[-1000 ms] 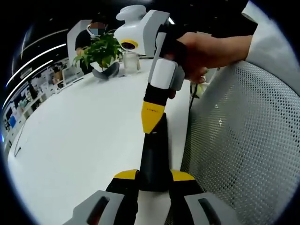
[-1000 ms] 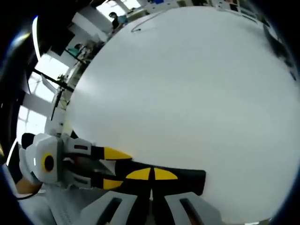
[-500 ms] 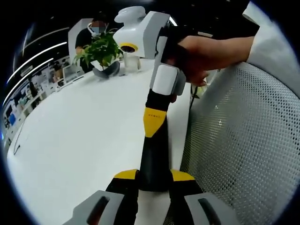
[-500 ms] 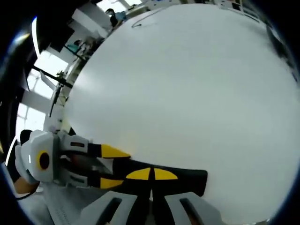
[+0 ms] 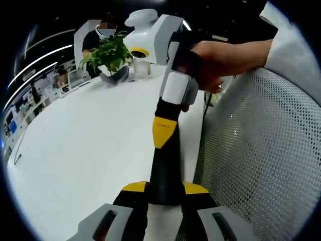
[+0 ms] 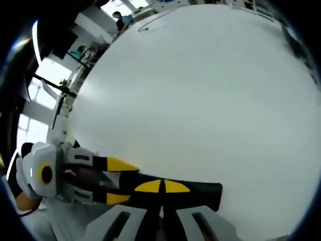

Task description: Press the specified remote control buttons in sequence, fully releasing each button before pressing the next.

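A slim black remote [image 5: 164, 170] is clamped at its near end between the yellow tips of my left gripper [image 5: 165, 188], just above the white table [image 5: 90, 145]. From above, my right gripper [image 5: 163, 131], held by a hand, reaches down with its yellow tips together, resting on the remote's upper face. In the right gripper view the remote [image 6: 200, 191] lies crosswise under my right gripper [image 6: 163, 187], whose jaws are shut with nothing between them. The left gripper [image 6: 119, 181] enters from the left and grips the remote's end. The buttons are hidden.
A potted plant [image 5: 108, 55] and a glass jar [image 5: 140, 65] stand at the table's far end, near a seated person. A white mesh chair back [image 5: 261, 150] rises close on the right. A thin cable [image 6: 150, 22] lies far across the table.
The right gripper's yellow tip has shifted slightly along the remote toward the left gripper. The left gripper keeps its hold on the remote.
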`<state>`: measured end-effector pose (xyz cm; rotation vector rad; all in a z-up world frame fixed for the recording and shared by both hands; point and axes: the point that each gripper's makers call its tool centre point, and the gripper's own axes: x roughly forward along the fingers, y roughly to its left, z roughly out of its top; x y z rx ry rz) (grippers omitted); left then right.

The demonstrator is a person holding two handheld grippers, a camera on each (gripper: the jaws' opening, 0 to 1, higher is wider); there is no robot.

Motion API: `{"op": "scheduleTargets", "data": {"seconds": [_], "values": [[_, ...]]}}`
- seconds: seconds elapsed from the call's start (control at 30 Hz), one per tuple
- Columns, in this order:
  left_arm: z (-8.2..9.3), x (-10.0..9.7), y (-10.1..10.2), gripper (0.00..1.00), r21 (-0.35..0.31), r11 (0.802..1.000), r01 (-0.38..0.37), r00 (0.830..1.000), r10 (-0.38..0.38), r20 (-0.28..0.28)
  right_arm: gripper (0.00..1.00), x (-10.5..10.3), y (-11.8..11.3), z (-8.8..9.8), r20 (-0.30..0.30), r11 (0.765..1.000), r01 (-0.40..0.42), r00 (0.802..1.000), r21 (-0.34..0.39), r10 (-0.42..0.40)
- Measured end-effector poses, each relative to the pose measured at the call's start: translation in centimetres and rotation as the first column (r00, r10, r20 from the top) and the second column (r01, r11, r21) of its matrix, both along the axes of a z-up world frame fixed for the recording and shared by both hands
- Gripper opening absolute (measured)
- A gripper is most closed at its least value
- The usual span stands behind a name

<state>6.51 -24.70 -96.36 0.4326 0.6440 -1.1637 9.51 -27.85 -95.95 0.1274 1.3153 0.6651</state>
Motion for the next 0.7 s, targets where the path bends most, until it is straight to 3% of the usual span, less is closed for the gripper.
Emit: {"op": "scheduleTargets", "data": {"seconds": [0.47, 0.7], "values": [[0.07, 0.07, -0.06, 0.24, -0.006, 1.000, -0.008, 1.000, 0.008, 0.002, 0.00, 0.34, 0.15, -0.11, 0.042, 0.999, -0.026, 0.999, -0.022, 0.026], [0.01, 0.12, 0.04, 0.24, -0.005, 1.000, -0.007, 1.000, 0.007, 0.003, 0.00, 0.39, -0.10, -0.01, -0.017, 0.999, 0.027, 1.000, 0.022, -0.027]]}}
